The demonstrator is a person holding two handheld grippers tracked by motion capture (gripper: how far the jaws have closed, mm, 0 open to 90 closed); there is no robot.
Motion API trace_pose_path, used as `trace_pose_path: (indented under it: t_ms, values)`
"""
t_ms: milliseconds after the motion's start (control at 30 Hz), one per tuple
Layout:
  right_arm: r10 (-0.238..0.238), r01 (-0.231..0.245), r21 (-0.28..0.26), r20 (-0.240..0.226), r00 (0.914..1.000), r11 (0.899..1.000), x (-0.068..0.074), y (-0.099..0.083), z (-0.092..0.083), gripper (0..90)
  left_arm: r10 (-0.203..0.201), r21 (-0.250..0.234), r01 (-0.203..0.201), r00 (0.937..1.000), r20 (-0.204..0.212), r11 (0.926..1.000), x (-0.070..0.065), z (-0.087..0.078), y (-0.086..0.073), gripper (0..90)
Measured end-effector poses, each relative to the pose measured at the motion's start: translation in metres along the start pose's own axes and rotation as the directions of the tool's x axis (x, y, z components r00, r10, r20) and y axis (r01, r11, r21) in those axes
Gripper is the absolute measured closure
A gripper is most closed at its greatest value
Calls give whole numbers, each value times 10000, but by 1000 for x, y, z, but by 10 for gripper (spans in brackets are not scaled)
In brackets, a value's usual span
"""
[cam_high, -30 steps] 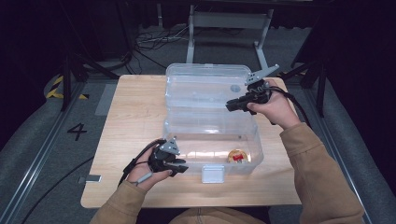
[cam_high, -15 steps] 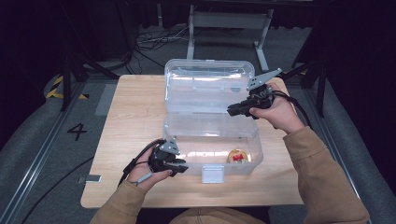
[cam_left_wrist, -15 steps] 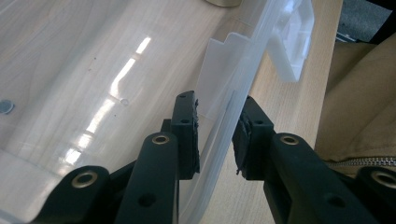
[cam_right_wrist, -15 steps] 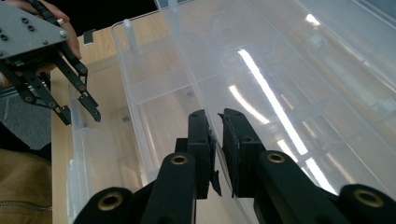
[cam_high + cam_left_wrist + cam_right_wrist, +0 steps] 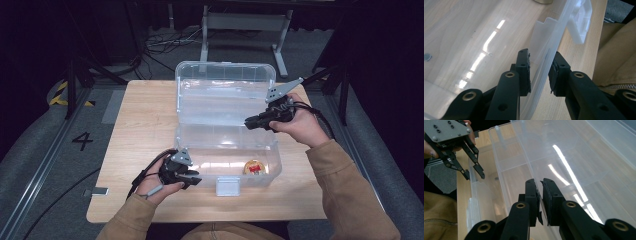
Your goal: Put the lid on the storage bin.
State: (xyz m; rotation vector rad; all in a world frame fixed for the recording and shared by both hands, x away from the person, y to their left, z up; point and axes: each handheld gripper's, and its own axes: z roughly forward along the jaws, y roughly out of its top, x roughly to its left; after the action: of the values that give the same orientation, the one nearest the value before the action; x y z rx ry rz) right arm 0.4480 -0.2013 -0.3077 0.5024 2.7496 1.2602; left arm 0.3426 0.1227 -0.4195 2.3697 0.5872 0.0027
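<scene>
Left to right across the wooden table [image 5: 130, 125]: the left gripper [image 5: 192, 177] is clamped on the front wall of the clear plastic box [image 5: 225, 150] near its left front corner, 1 jaw inside and 1 outside, pads pressing the thin wall in the left gripper view [image 5: 541, 72]; it has not shifted over the last second, so it reads as the anchor that keeps the box from sliding.

The box sits mid-table with its long axis running left to right, its opening facing up and its white latch [image 5: 227, 186] toward the person; a small round red-and-gold thing [image 5: 254, 167] lies inside near the front right.

The change is in the lid [image 5: 225, 85]: a second ago it lay further back, now it stands steeper, hinged along the rear edge and tipped toward the person; the right gripper [image 5: 251, 123] has come a little nearer with it, its jaws narrow and pinched on the lid's free edge [image 5: 541, 202].

My judgement: the lid is being swung shut, roughly midway.
</scene>
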Motion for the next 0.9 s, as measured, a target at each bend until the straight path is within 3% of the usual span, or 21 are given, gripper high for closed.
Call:
trace_pose_path:
  t_ms: [900]
  values:
    - [-309, 312, 158, -220, 9993, 9994, 17, -7, -2, 829, 24, -8, -24, 10000, 7, 10000, 0, 0, 0, 725]
